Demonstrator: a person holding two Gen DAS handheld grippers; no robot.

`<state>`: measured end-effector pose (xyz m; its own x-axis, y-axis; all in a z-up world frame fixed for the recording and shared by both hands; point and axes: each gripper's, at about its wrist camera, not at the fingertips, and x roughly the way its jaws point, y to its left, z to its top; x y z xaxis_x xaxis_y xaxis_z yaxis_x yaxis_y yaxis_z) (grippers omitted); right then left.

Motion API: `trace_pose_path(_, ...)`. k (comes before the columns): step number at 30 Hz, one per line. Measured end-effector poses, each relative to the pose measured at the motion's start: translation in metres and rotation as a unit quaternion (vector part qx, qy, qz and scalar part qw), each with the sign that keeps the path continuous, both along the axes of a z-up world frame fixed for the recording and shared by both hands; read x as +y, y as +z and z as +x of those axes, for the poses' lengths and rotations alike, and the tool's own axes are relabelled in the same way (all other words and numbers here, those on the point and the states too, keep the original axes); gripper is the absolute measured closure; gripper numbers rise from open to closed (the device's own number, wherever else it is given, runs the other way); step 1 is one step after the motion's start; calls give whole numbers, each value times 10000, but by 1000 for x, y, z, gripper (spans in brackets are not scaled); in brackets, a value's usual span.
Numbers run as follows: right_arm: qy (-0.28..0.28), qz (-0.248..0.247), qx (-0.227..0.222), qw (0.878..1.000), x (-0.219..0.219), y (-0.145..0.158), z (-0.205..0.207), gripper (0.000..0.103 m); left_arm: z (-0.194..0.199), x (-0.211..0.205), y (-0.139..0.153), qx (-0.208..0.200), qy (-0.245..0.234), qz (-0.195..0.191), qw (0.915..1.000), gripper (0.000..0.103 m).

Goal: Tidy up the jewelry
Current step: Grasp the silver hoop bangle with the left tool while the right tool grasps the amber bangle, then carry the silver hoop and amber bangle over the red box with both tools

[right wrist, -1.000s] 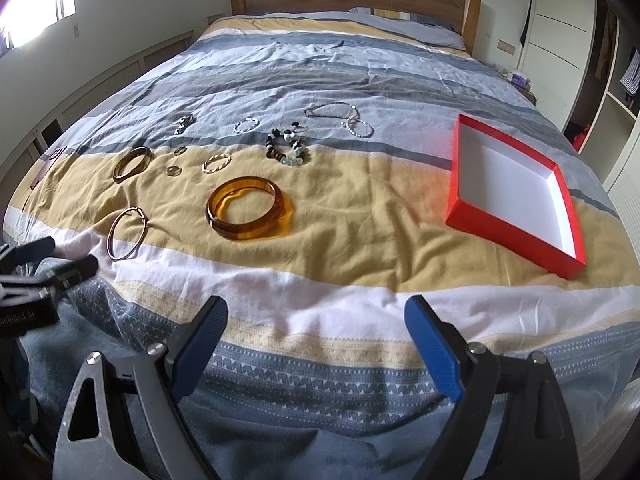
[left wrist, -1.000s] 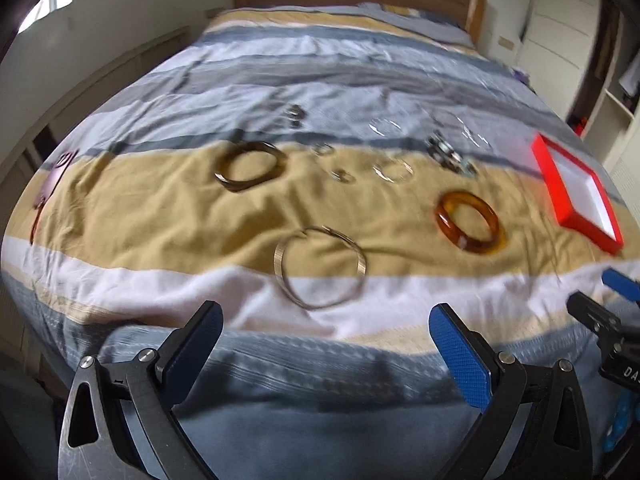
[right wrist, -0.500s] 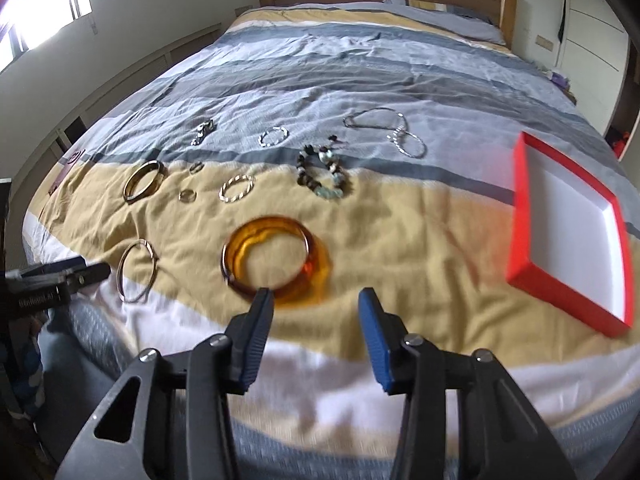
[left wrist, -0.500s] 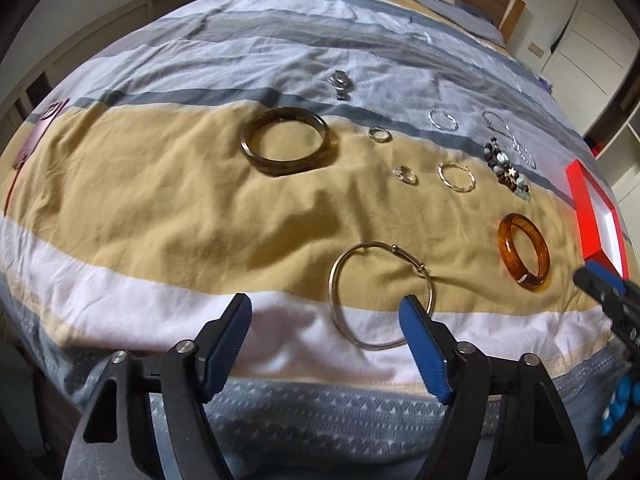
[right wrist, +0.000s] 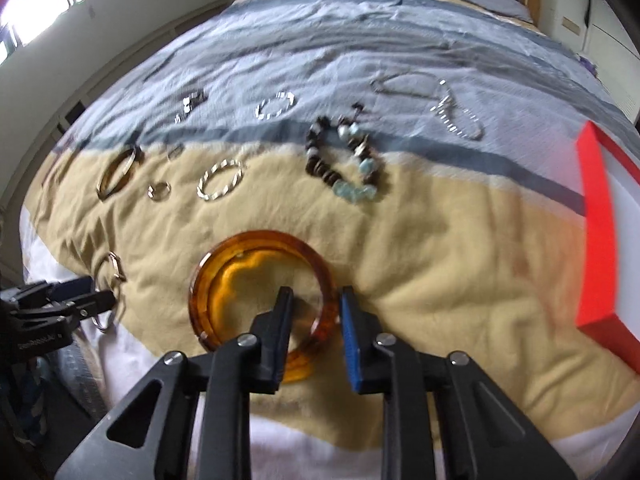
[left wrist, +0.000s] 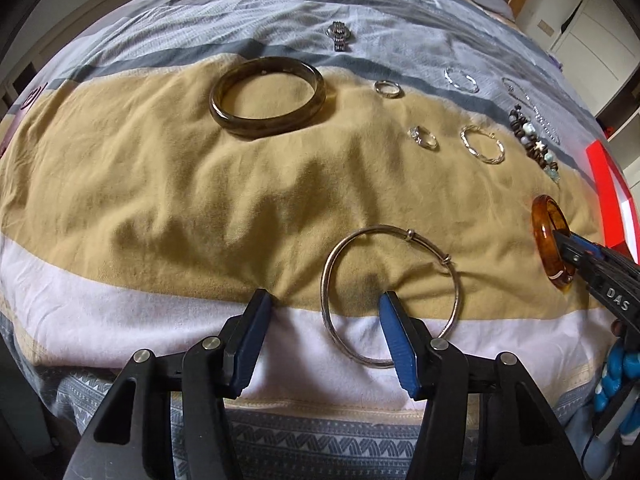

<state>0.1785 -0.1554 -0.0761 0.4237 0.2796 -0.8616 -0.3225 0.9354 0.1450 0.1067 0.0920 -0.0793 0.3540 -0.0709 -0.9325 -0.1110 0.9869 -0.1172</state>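
A thin silver bangle (left wrist: pixel 390 296) lies on the striped bedspread. My left gripper (left wrist: pixel 324 308) is open and straddles its left rim, one finger inside the ring and one outside. An amber bangle (right wrist: pixel 260 292) lies near the bed's front. My right gripper (right wrist: pixel 314 300) is open with a narrow gap, its jaws on either side of the amber bangle's near right rim. A red box (right wrist: pixel 600 248) with a white inside sits at the right. The amber bangle (left wrist: pixel 550 240) and the red box (left wrist: pixel 608 196) also show in the left wrist view.
A dark brown bangle (left wrist: pixel 267 96), two small rings (left wrist: pixel 387 89), a twisted silver bracelet (left wrist: pixel 482 145), a beaded bracelet (right wrist: pixel 344 160), a thin chain (right wrist: pixel 452 108) and a watch (left wrist: pixel 339 35) lie further back. The wooden headboard stands at the far end.
Both grippers have moved forward and down to the bed. The left now straddles the silver bangle's rim. The right has narrowed around the amber bangle's rim.
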Motion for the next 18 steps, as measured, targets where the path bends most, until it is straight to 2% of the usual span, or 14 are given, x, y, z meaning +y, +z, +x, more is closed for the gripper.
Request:
trace_pose_path(3, 54, -53, -86, 9999, 3, -6, 4, 82, 3, -1, -3, 18, -14, 16, 10000, 50)
trace_pose_path(5, 132, -110, -152, 9997, 5, -9, 6, 83, 3, -3, -2, -24, -22, 12, 10000, 57)
trace_pose_path(6, 153, -110, -165, 9997, 5, -9, 7, 84, 3, -4, -2, -55, -33, 2, 10000, 68)
trace_pose_path(7, 161, -98, -166, 9997, 5, -8, 7, 86, 2, -5, 0, -91, -56, -21, 9999, 83)
trace_pose_path(9, 179, -73, -205, 9996, 4, -4, 5, 91, -1, -4, 3, -135, -69, -48, 9999, 97)
trace_pose_path(13, 243, -124, -365, 9990, 3, 7, -8, 92, -11, 0, 12, -279, 56, -63, 9996, 99)
trace_pose_path(18, 325, -207, -740, 9965, 2, 31, -37, 93, -29, -7, 34, -608, 71, 315, 9976, 99)
